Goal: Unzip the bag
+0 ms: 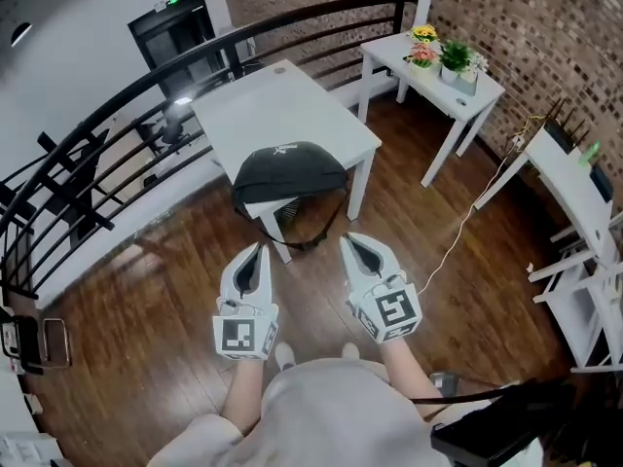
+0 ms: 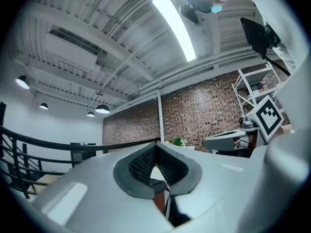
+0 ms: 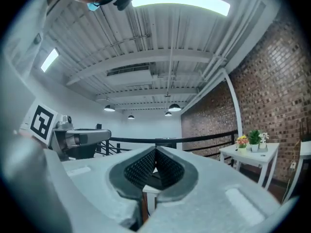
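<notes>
The bag (image 1: 290,171) is seen as matt black cloth, the table (image 1: 277,105) as smooth white, the floor (image 1: 165,270) as glossy dark wood, the wall (image 1: 545,17) as rough brick.

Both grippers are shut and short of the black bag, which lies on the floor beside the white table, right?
No. The head view shows the black bag lying on the white table, at its near edge, not the floor. The left gripper and right gripper are indeed shut, short of it.
</notes>
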### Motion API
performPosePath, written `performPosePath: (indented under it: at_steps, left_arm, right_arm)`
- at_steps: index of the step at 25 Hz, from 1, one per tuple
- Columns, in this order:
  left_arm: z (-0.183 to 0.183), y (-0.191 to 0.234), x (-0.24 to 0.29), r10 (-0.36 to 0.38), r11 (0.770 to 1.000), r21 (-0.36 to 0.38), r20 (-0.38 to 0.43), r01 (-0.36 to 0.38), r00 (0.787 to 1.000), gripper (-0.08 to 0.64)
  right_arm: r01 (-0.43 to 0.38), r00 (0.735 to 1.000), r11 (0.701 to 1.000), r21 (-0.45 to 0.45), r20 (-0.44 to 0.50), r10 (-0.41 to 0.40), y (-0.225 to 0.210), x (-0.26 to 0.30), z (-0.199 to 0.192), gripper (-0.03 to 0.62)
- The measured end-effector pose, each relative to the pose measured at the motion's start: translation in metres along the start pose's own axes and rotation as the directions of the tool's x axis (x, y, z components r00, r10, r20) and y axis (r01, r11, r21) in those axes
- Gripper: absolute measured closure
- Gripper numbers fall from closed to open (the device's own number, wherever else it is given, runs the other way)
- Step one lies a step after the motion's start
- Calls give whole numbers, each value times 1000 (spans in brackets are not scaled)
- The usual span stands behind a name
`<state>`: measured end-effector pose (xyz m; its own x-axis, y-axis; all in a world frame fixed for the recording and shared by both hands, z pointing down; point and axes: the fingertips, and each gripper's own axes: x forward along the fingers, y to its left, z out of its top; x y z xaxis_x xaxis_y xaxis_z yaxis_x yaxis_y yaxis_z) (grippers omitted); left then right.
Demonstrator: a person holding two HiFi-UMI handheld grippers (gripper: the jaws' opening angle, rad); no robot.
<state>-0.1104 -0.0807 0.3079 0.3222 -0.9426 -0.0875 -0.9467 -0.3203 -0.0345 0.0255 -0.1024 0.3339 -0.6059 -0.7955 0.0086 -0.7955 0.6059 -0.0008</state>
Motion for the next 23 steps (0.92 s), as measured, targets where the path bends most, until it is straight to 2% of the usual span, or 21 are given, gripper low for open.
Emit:
performPosePath:
  at_steps: [3,8,11,16,23]
  left_arm:
    - [5,9,-11,9,1000,-10,15,-9,1000,541]
    - [0,35,-31,-11,1000,5,21,11,1000,541]
    - [7,60,-31,-5,1000,-2,31,5,1000,541]
    - [33,40,-28,-38,999,8,60,37,997,542]
    - [39,34,-30,-58,998,17,61,57,996,541]
  right_arm:
    - [-18,1000,999,-28,7,18,17,8,8,601]
    - [29,1000,999,-16,-9,-29,38,22,6,601]
    - [20,999,1000,-18,-26,-20,52,46,7,601]
    - [25,997,1000,6,-80,-24,52,37,-5,601]
    - [60,995,998,-10,-80,-61,44,35,-2,601]
